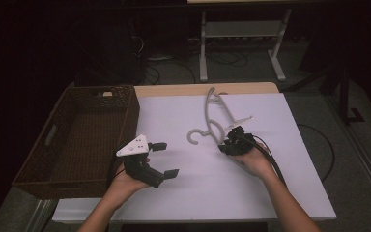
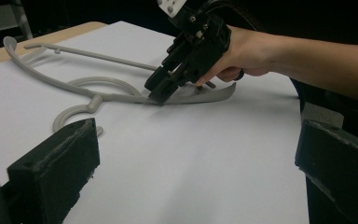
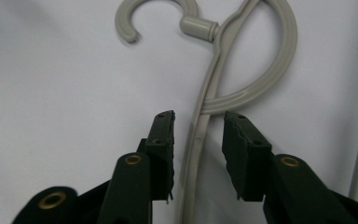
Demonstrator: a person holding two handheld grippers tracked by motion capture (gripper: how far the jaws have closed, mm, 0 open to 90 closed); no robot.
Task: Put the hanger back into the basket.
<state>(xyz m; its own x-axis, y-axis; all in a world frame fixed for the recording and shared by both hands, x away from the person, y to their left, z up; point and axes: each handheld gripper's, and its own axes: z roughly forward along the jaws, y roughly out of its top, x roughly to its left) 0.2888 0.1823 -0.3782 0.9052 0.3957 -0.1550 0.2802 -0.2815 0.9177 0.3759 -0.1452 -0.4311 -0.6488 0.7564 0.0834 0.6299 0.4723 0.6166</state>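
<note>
In the right gripper view, the right gripper (image 3: 198,126) stands with its 2 black jaws apart, 1 on each side of a thin grey arm of the clothes hanger (image 3: 200,140); a gap shows on both sides, so the pads do not yet press on it. In the high view this gripper (image 1: 233,140) sits right of centre, tipped down onto the hanger (image 1: 216,118).

The hanger lies flat on the white worktop (image 1: 270,174), near the middle and slightly toward the top of the high view. Its long axis runs from the upper middle down toward the right gripper, and its hook curls open toward the left of that frame.

It looks like moulded plastic: light, stiff and smooth, so I judge it may slip or pivot if pinched far from its middle. The slim arm just below the loop, where the jaws now stand, seems a fair place to take hold, close to the neck.

The left gripper (image 1: 166,159) waits at lower left, jaws wide apart and empty, beside the brown wicker basket (image 1: 58,159).
</note>
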